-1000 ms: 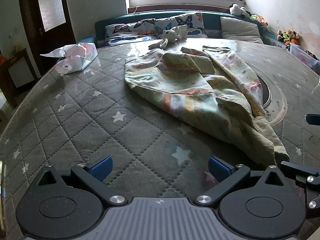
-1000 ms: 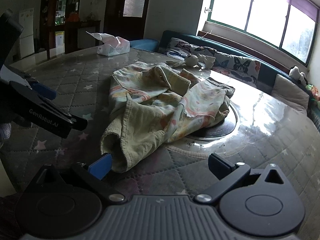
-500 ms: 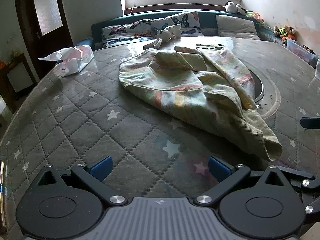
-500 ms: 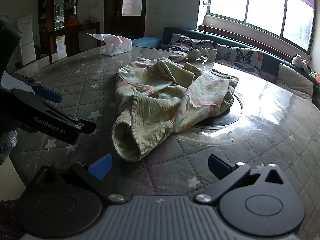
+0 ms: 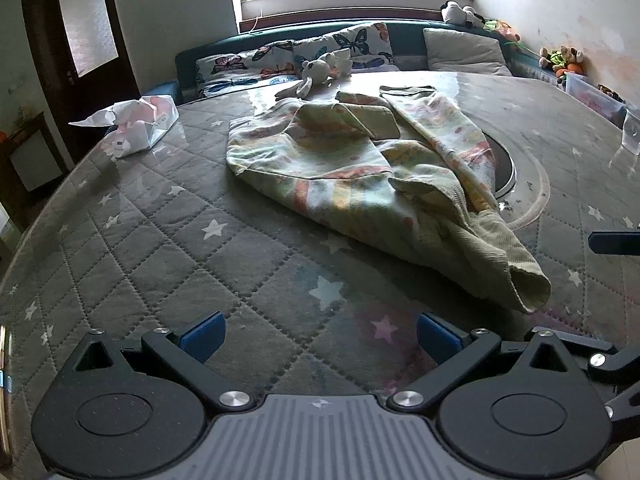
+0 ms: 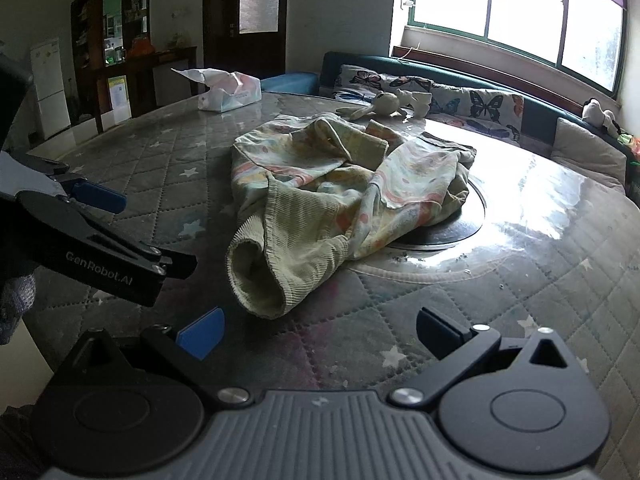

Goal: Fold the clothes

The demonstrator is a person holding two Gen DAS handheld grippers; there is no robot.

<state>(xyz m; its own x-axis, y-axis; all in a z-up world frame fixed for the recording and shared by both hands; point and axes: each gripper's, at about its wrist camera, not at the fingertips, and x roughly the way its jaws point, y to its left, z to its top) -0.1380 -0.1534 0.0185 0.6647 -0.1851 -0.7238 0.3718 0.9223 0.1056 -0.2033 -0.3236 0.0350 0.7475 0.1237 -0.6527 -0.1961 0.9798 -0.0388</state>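
Observation:
A crumpled pale yellow-green garment (image 5: pixel 360 176) with pastel prints lies in a heap on the round quilted table (image 5: pixel 160 248). Its ribbed cuff (image 5: pixel 524 280) points toward me. In the right wrist view the same garment (image 6: pixel 340 192) shows its open cuff (image 6: pixel 260 280) nearest. My left gripper (image 5: pixel 320 336) is open above bare table, short of the cloth and to its left. My right gripper (image 6: pixel 318 332) is open too, just in front of the cuff, with nothing between its fingers. The left gripper's body (image 6: pixel 100 256) shows at the left of the right wrist view.
A tissue pack (image 5: pixel 136 124) sits at the table's far left. A plush rabbit (image 5: pixel 320 70) lies at the far edge. A dark round hob plate (image 6: pixel 452 224) lies partly under the garment. A bench with butterfly cushions (image 5: pixel 304 60) runs below the window. A clear cup (image 5: pixel 632 132) stands at the right.
Both grippers have drawn back and up from the garment, which now looks farther away. The cloth itself lies as before. Both jaws stay open.

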